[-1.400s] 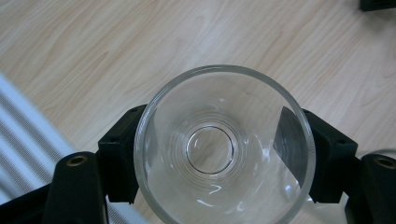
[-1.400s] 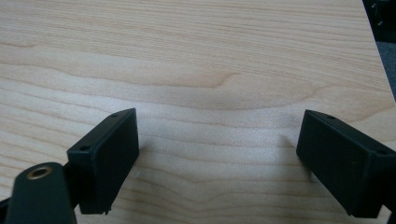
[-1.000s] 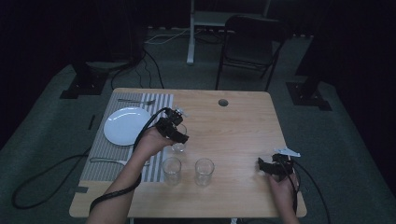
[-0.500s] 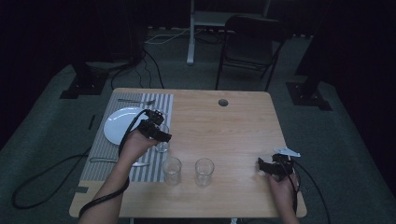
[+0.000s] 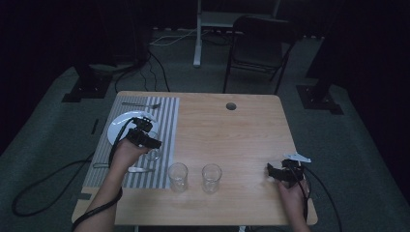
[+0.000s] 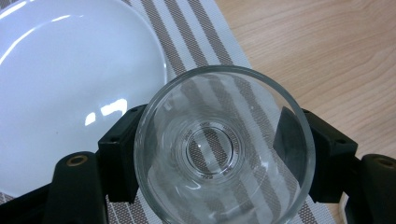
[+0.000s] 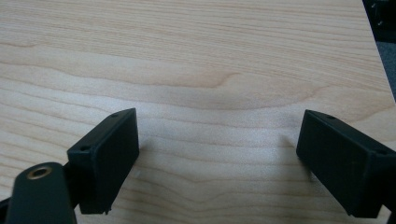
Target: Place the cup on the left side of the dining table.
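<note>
Nearest the person, the right gripper (image 5: 273, 170) rests low over bare wood at the table's (image 5: 232, 130) right front corner, its jaws spread wide with nothing between them. It poses little hazard as long as it stays put, though its trailing cable could snag if the hand swings inward.

A little farther in, two empty drinking glasses (image 5: 178, 176) (image 5: 211, 177) stand side by side on the wood near the front edge. The left forearm (image 5: 109, 193) passes just beside the nearer-left one, so an elbow drift or the dangling cable could tip it.

Beyond them, the left gripper (image 6: 212, 154) has its jaws clamped on a third clear glass (image 6: 223, 147), gripped across its walls and held upright over the striped placemat (image 6: 196, 42), just beside the white plate (image 6: 70, 79). The pads bear on smooth curved glass, so the main risk appears to be slipping: a tilt of the wrist or a loosened squeeze could let the glass slide out and strike the plate's rim. Setting it down partly on that rim would leave it leaning.

Farthest, a fork (image 5: 140, 104) lies at the mat's back edge, well clear.
</note>
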A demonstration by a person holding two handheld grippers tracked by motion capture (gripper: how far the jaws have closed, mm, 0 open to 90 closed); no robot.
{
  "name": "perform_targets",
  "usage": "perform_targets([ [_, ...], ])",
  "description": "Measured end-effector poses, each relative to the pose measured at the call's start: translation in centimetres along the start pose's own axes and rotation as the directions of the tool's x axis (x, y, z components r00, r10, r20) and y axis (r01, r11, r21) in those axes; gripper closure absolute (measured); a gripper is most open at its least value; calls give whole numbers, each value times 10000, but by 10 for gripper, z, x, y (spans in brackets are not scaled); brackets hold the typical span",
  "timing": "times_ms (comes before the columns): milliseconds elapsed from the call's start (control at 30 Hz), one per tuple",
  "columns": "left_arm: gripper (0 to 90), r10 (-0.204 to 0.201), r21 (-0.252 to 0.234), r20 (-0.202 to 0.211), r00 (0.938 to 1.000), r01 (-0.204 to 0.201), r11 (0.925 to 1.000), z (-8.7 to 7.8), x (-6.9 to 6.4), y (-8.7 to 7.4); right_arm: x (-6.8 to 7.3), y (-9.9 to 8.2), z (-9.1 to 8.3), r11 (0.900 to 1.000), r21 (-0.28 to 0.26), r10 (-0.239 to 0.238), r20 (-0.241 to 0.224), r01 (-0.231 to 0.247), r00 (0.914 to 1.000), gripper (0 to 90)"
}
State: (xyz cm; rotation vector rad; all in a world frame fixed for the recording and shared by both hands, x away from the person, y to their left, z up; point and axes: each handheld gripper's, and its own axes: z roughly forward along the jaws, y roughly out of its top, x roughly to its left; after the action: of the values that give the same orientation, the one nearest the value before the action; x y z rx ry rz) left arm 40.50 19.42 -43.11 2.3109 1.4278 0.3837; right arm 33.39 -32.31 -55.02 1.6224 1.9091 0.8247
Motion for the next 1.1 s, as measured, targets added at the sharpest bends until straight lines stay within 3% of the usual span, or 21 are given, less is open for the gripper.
perform_targets([
  [100, 285, -283, -65, -168, 9995, 282, 9996, 2, 6, -5, 0, 0, 0, 10000, -3, 0, -1, 0, 10000, 126],
  [200, 285, -322, -3, -304, 9990, 323, 9995, 4, 9, -7, 0, 0, 0, 10000, -1, -4, 1, 4, 10000, 126],
  [400, 285, -395, -15, -138, 9991, 395, 9992, 6, 13, -13, 0, 0, 0, 10000, -1, -4, 1, 4, 10000, 126],
  [833, 279, -528, -1168, -313, 9981, 488, 9920, 9, 11, -25, 0, 0, 0, 10000, -1, 0, 0, 0, 10000, 126],
  [933, 211, -570, -1266, -12, 9984, 564, 9903, 10, 11, -28, 0, 0, 0, 10000, -2, -3, 1, 3, 10000, 126],
  [1000, 116, -315, -1107, -312, 9990, 279, 9935, 13, 7, -30, 0, 0, 0, 10000, -3, -1, 1, 1, 10000, 126],
  [1100, 97, -359, -1224, -226, 9991, 328, 9919, 13, 5, -32, 0, 0, 0, 10000, -2, -3, 1, 3, 10000, 126],
])
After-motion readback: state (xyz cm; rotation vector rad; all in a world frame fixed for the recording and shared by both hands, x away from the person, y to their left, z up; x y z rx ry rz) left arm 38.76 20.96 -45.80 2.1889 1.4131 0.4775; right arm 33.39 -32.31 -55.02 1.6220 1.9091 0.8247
